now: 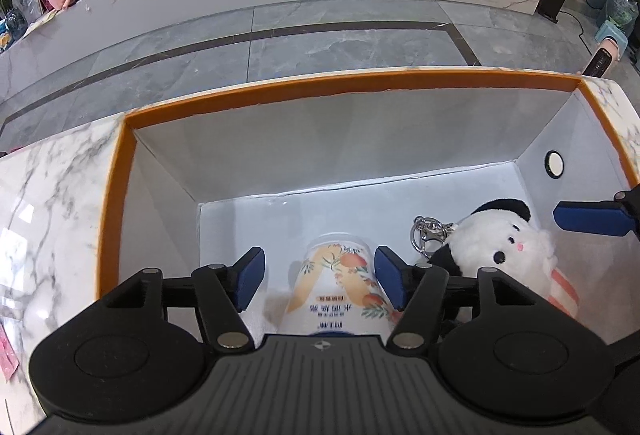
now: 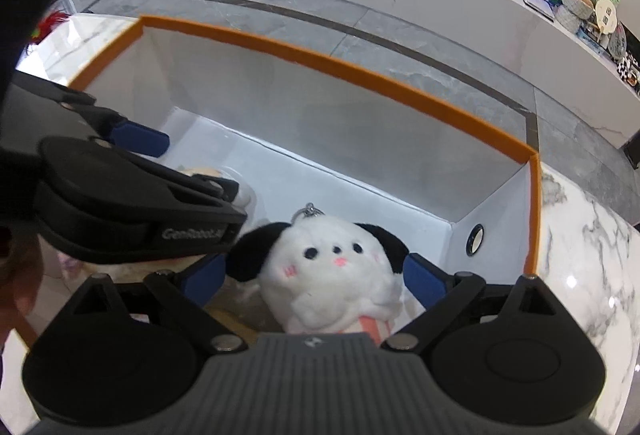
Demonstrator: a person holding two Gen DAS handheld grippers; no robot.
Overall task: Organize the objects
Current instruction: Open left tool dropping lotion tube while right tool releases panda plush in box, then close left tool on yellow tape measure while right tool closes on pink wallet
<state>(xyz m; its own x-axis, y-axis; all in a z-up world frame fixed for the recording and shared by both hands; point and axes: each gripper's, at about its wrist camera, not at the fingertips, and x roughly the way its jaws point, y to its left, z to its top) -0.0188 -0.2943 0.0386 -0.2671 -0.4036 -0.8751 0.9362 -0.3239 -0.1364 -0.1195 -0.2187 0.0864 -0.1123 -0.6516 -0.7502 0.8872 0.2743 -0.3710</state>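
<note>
Inside an orange-rimmed white box [image 1: 280, 97] sitting on a marble worktop [image 1: 48, 187], two claws are reaching down side by side. The left claw [image 1: 319, 277] is standing wide, its blue pads [image 1: 250, 275] flanking a printed paper cup [image 1: 340, 287] with a clear gap on the left side; the right pad is sitting close against the cup wall, though contact cannot be told. The cup is resting on the box floor near the front edge, its long axis running straight away from the claw. The right claw [image 2: 316, 279] is also spread wide, straddling a black-and-white plush toy [image 2: 332, 267] without visibly squeezing it. The toy is lying toward the box's right end, face up, its metal key ring [image 1: 428, 235] pointing to the back wall. A round hole [image 1: 554, 163] is showing in the right wall. Each item is lying directly between its own claw's pads, so the coming move appears to hinge on closing or lifting clear.
</note>
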